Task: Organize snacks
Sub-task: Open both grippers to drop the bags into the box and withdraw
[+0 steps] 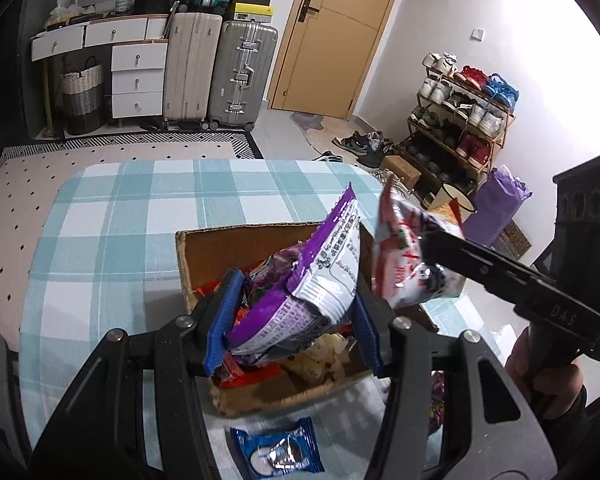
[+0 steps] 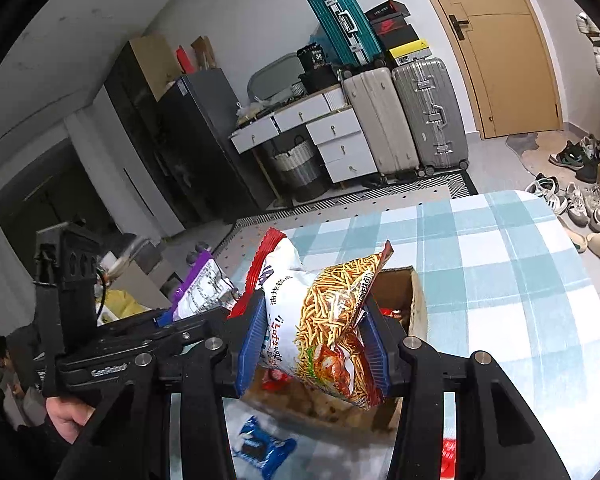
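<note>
My left gripper [image 1: 290,316] is shut on a purple and white snack bag [image 1: 320,280], held above a cardboard box [image 1: 228,248] that holds several snack packs. My right gripper [image 2: 312,340] is shut on a red and white noodle-snack bag [image 2: 328,320], held above the same box [image 2: 416,300]. In the left wrist view that red and white bag [image 1: 404,256] hangs at the box's right side, with the right gripper's body behind it. The purple bag also shows in the right wrist view [image 2: 200,284], to the left. A blue cookie pack [image 1: 278,448] lies on the cloth in front of the box; it also shows in the right wrist view [image 2: 260,448].
The table wears a blue and white checked cloth [image 1: 120,220]. A red pack [image 2: 448,456] lies right of the box. Beyond the table stand suitcases [image 1: 220,72], a white drawer unit [image 1: 136,76], a shoe rack [image 1: 460,120] and a wooden door [image 1: 336,32].
</note>
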`<state>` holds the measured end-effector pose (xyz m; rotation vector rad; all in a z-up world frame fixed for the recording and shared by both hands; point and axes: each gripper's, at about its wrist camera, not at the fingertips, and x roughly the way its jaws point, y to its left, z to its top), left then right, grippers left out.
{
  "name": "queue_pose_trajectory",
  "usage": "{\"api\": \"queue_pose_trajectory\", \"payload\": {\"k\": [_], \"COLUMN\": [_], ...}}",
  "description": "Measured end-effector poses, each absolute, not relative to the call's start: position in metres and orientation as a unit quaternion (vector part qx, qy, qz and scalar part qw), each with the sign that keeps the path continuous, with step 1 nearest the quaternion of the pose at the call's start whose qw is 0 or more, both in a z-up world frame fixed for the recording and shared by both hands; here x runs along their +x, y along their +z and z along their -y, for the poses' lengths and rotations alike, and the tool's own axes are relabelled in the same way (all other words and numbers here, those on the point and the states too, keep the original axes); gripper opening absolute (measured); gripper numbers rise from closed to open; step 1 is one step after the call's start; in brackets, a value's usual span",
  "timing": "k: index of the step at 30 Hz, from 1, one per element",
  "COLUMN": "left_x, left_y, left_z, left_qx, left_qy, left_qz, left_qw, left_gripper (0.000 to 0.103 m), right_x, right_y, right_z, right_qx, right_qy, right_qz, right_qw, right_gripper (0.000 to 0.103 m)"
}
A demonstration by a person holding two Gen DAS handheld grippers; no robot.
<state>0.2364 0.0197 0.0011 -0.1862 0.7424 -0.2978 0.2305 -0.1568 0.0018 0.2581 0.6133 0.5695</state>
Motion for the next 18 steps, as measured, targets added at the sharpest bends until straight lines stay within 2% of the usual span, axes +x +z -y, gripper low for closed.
{"api": "queue_pose_trajectory", "payload": {"k": [7,10,12,18], "left_x": [0.264,0.268,0.264,0.251], "left_y": [-0.018,-0.021,-0.019,-0.01], "left_z": [-0.017,-0.02,-0.024,-0.03], "left_qx": [-0.095,-0.101,-0.1,-0.094], "left_qy": [-0.147,-0.142,-0.138,-0.125], "left_qz": [-0.382,-0.391,-0.381,-0.366], "left_qw": [0.908,0.904,0.909,0.917], "left_gripper": [0.05,0.061,0.076,0.077], "right_x": [0.254,0.26,0.26,0.251], "right_y": [-0.02,-0.028,-0.029,-0.021], "right_z": [0.144,0.144,0.15,0.163], "right_qx": [0.103,0.096,0.105,0.117], "right_qy": [0.27,0.258,0.253,0.255], "right_qz": [-0.313,-0.319,-0.311,-0.297], "right_qw": [0.905,0.907,0.91,0.913], "right_gripper": [0.047,0.057,0.067,0.067]}}
